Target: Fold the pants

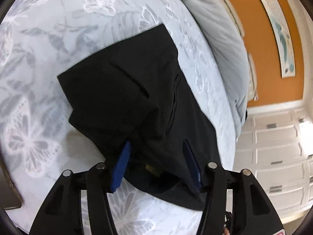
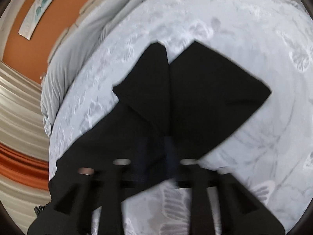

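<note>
Black pants (image 1: 127, 98) are lying partly folded on the bedspread (image 1: 39, 58). The left gripper (image 1: 156, 146) is standing wide open, cloth between its blue pads (image 1: 119, 168). The right gripper (image 2: 156, 152) is blurred; its grip cannot be told.

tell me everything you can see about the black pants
The black pants are plain, matte woven-looking cloth, partly folded into overlapping layers with a slit pocket showing. They lie on the pale butterfly-print bedspread. The left tongs stand open with cloth between the blue pads. The right tongs are blurred, dark cloth over their tips; a grip cannot be told.
</note>
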The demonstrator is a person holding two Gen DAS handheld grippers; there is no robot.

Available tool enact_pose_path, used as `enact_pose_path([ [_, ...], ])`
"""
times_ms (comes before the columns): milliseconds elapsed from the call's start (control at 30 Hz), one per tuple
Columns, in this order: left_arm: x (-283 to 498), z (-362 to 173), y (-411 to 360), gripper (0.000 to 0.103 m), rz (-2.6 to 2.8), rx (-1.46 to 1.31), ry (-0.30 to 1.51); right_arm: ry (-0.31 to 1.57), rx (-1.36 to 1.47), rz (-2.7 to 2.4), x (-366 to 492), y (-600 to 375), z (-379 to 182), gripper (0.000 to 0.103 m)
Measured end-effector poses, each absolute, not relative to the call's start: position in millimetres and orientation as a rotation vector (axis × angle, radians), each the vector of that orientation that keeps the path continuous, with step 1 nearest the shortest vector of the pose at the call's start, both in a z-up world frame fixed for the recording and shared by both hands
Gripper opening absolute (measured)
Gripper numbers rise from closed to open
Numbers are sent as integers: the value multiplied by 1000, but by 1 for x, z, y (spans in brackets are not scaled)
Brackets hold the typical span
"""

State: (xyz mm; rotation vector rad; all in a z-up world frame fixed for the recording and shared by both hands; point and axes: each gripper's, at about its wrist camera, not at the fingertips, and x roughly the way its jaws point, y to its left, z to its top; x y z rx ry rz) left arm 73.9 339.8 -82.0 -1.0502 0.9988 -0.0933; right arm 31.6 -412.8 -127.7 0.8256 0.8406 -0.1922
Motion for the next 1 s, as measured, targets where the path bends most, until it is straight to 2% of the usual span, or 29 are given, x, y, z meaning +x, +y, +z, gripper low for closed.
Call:
enact_pose_path([
  [33,73,-84,342,54,-91,-1063,1002,816,817,-215,34,-415,-122,70],
  [100,65,-93,345,54,-81,-1092,1012,788,773,-238,40,-414,-119,70],
  [200,63,-99,348,58,-66,-1116,1033,847,694,-246,69,-406,-128,70],
  [233,65,-101,346,58,-62,-1121,1036,868,655,-254,78,-403,-130,66],
  [267,70,-103,345,58,-60,-1123,1034,890,582,-262,85,-394,-134,55],
  [300,73,-101,344,57,-58,-1122,1023,910,508,-251,92,-386,-137,13],
  [333,74,-100,344,50,-57,-1119,1013,942,444,-251,99,-380,-140,2],
  [367,76,-99,344,37,-53,-1116,995,929,458,-255,99,-381,-138,2],
  [400,81,-92,347,12,-52,-1105,954,858,528,-227,95,-385,-122,2],
  [433,81,-82,348,9,-82,-1106,893,772,594,-201,87,-390,-103,2],
  [500,81,-62,349,11,-131,-1083,804,582,744,-108,57,-404,-60,2],
  [533,79,-60,350,14,-119,-1055,809,555,766,-96,47,-409,-55,2],
  [600,80,-78,355,15,-65,-1070,902,640,813,-154,34,-425,-80,2],
  [667,79,-102,360,23,-70,-1177,989,785,922,-203,32,-437,-124,2],
  [733,74,-113,364,51,-94,-1267,1018,887,994,-201,31,-441,-152,7],
  [767,70,-112,366,59,-105,-1281,1006,900,1006,-198,29,-441,-155,9],
  [800,66,-105,368,75,-112,-1283,977,897,1005,-204,26,-441,-152,14],
  [833,62,-99,368,85,-119,-1281,950,890,994,-212,26,-440,-147,27],
  [867,61,-95,369,87,-126,-1280,936,868,970,-220,23,-438,-139,42],
  [900,60,-95,369,87,-119,-1275,942,849,951,-231,23,-436,-135,76],
  [933,59,-98,368,87,-105,-1277,953,831,926,-253,22,-434,-130,85],
  [1000,59,-105,369,87,-82,-1300,970,821,824,-297,24,-425,-119,85],
])
